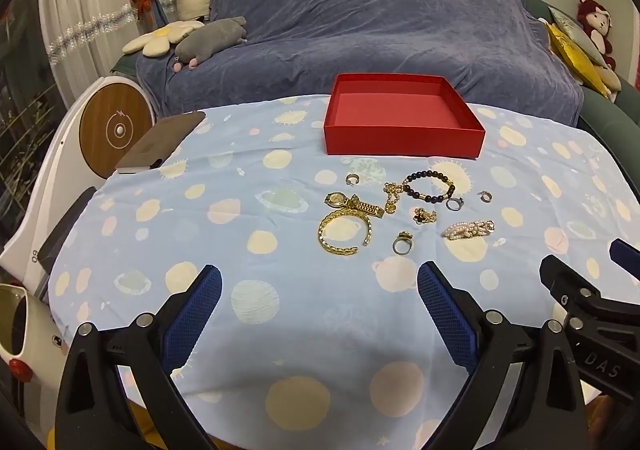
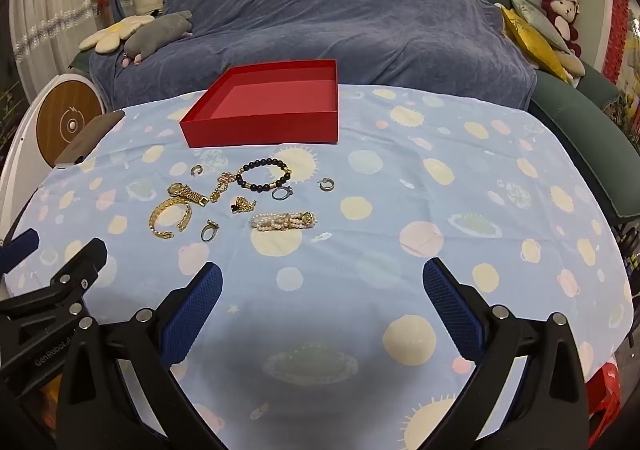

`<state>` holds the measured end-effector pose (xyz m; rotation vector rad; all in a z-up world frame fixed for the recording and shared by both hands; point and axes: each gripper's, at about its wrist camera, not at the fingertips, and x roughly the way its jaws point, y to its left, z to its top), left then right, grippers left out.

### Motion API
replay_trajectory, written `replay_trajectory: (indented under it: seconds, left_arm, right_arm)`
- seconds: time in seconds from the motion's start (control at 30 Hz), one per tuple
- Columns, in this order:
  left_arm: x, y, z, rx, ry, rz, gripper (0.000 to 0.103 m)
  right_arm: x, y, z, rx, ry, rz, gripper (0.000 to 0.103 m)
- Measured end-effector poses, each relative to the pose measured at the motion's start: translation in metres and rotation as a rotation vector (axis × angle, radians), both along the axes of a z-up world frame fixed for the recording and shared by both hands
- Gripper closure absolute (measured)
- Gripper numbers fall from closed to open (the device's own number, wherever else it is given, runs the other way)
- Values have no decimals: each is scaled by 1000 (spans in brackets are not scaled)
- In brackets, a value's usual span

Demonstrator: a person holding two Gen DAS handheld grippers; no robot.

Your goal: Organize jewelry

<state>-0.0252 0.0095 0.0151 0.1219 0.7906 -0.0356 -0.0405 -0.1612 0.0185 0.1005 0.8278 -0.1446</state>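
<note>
An empty red box [image 1: 404,137] [image 2: 260,127] stands at the far side of the table. Before it lies jewelry: a gold bangle [image 1: 344,232] [image 2: 170,219], a gold watch [image 1: 354,203] [image 2: 188,191], a black bead bracelet [image 1: 430,185] [image 2: 262,174], a gold chain [image 1: 392,195] [image 2: 222,183], a pearl bracelet [image 1: 468,230] [image 2: 284,220], and several rings [image 1: 402,244] [image 2: 210,230]. My left gripper [image 1: 320,290] is open and empty, nearer than the jewelry. My right gripper [image 2: 322,288] is open and empty, to the right of the pile.
The table wears a light blue cloth [image 1: 240,209] [image 2: 440,189] with planet prints. A sofa under a blue cover [image 1: 380,21] with plush toys stands behind it. A brown phone-like slab [image 1: 162,143] lies at the table's far left edge.
</note>
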Motion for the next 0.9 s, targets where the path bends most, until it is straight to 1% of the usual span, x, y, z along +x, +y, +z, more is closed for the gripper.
replay_trajectory:
  seconds: [0.03, 0.1, 0.17, 0.27, 0.43, 0.57, 0.67, 0.73, 0.8, 0.9]
  left_arm:
    - [0, 1, 1, -5, -2, 4, 8]
    - [1, 3, 1, -10, -6, 8, 8]
    - [3, 3, 0, -1, -10, 8, 8]
    - [7, -3, -2, 26, -16, -1, 8]
    - [18, -7, -8, 30, -18, -23, 7]
    - [29, -11, -17, 33, -15, -47, 7]
    - [34, -10, -26, 51, -42, -49, 7]
    - [38, -9, -32, 64, -45, -43, 7]
    - [44, -8, -34, 32, -9, -55, 8]
    - [51, -4, -35, 2, 6, -52, 7]
  right_arm:
    - [-2, 1, 5, 4, -19, 14, 5]
    - [-6, 5, 10, -50, -59, 17, 5]
    - [-5, 6, 6, -96, -72, 18, 5]
    - [5, 3, 0, -78, -31, 41, 5]
    - [16, -2, 0, -85, -19, 45, 5]
    - [25, -2, -11, -88, 2, 58, 5]
    - [27, 1, -21, -97, -3, 66, 5]
    - [30, 3, -27, -90, 19, 64, 5]
    - [34, 5, -31, -55, 33, 73, 5]
    - [36, 8, -35, -45, 42, 72, 5]
